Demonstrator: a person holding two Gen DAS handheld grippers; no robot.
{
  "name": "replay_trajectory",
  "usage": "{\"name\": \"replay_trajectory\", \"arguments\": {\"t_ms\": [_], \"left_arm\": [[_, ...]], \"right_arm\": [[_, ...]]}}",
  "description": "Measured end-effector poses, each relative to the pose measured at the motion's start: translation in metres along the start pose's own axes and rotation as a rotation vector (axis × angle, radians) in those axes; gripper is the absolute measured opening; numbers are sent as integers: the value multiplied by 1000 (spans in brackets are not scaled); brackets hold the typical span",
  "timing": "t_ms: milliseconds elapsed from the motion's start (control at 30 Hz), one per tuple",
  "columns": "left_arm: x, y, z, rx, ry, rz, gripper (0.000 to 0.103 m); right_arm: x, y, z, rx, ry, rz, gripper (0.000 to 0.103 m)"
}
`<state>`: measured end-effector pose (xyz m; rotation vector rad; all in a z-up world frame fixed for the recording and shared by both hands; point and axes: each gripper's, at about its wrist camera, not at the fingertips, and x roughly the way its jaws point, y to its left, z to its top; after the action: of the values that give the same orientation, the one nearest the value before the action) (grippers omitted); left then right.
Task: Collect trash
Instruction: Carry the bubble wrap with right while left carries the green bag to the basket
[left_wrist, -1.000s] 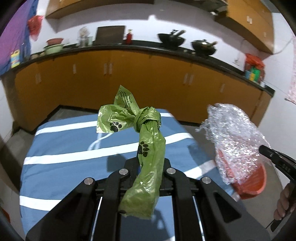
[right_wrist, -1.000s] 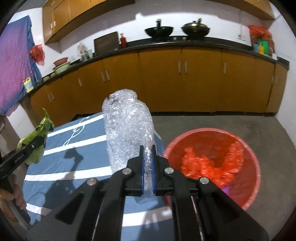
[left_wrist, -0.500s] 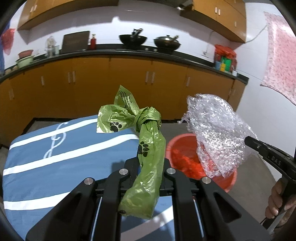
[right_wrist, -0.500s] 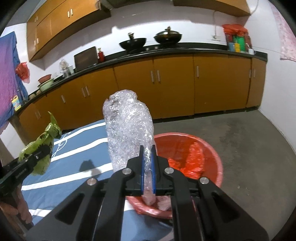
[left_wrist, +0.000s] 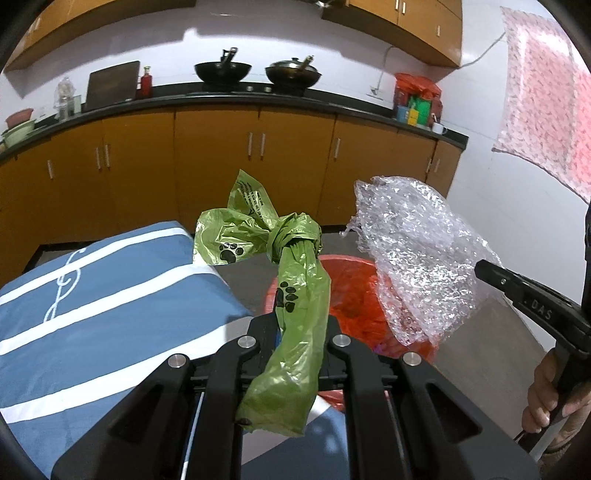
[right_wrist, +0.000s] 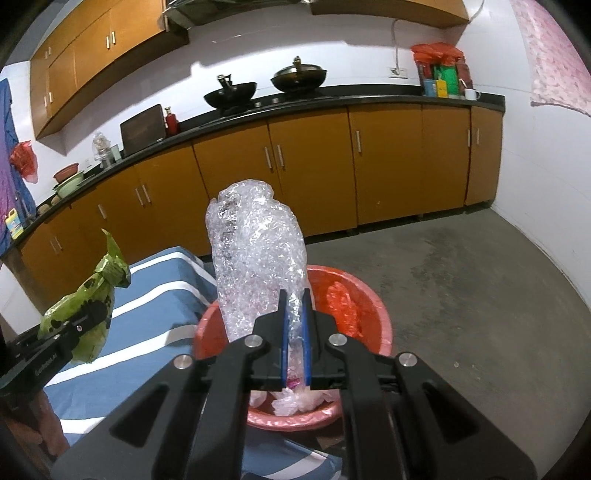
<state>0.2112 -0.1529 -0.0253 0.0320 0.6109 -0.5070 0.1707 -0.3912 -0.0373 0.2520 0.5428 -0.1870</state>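
- The fingers (right_wrist: 285, 325) of the right gripper (right_wrist: 294, 332) are pinched tight on a wad of bubble wrap (right_wrist: 258, 258); its long axis rises up-frame.
- The fingers (left_wrist: 334, 341) of the left gripper (left_wrist: 295, 332) are closed on a knotted green paw-print bag (left_wrist: 295, 295), rising likewise.
- Key relation: the red basin (right_wrist: 376, 325), on the floor off the striped blue desk (right_wrist: 159, 295), lies directly beneath and beyond the right fingers at lower centre. The right hand appears nearer; release there first.
- In the left view the basin shows behind the bag, centre-right.
- Change: one second ago the basin sat right of the bubble wrap; both views have since swung toward it.
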Motion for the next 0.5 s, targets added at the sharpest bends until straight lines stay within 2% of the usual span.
{"name": "replay_trajectory", "arguments": {"t_ms": [500], "left_arm": [[49,-37,-8,68,73,-60,9]], "right_arm": [[35,-29,-13,66,38,-54,8]]}}
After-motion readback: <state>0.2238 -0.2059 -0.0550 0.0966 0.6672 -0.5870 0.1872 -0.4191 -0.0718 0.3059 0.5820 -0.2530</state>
